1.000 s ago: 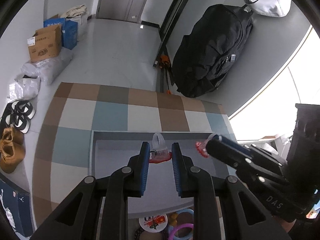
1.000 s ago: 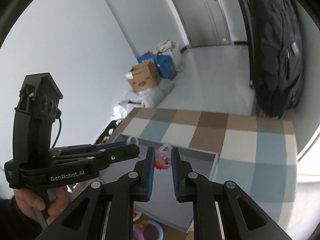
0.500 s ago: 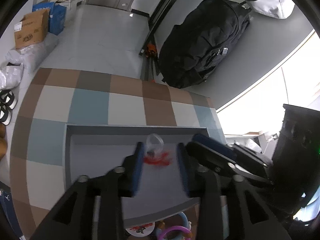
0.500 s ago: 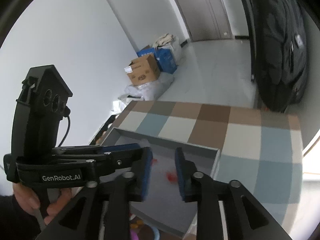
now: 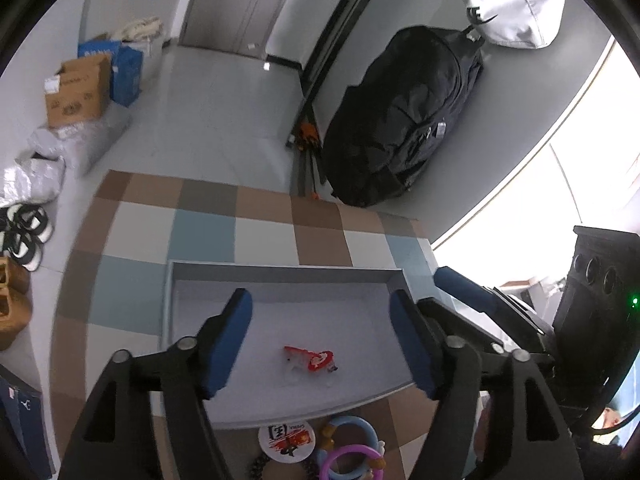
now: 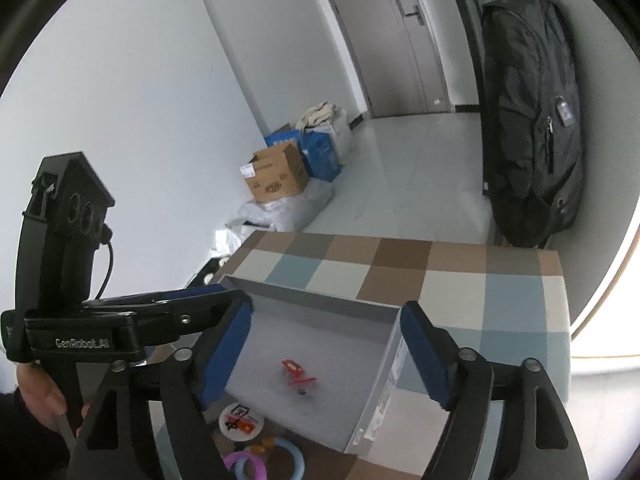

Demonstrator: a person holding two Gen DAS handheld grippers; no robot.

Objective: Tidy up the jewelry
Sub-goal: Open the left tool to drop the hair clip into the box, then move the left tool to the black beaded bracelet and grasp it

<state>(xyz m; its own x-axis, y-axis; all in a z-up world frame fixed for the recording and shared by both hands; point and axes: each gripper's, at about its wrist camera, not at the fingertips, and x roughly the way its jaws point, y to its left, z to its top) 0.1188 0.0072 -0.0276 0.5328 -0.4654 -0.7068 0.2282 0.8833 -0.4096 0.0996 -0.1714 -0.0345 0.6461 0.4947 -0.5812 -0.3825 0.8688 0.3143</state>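
Both grippers hovered over the grey tray (image 5: 280, 272) on the checked desk (image 5: 208, 232). The left gripper (image 5: 320, 340) had its fingers spread wide and gripped nothing. The right gripper (image 6: 324, 348) was equally wide and empty. That spread suggests a release, since the one red trinket (image 5: 310, 360) lay loose on the tray floor, below and between the left fingers and touching neither. In the right view the same trinket (image 6: 296, 372) sat near the tray's middle, with a clear piece beside it whose shape was too faint to make out.

The tray looked like the sorting spot: it held just that single item, the rest of its floor bare. The unsorted pile waited off the tray's near edge, probably kept there within easy reach. It counted one round badge (image 5: 286, 440), one blue ring (image 5: 352, 432), one pink ring (image 5: 352, 460) overlapping the blue, and part of a dark beaded strand (image 5: 260, 464). Small orange bits lay among the rings, too cramped to count. By my judgement, four or more pieces were left to move.
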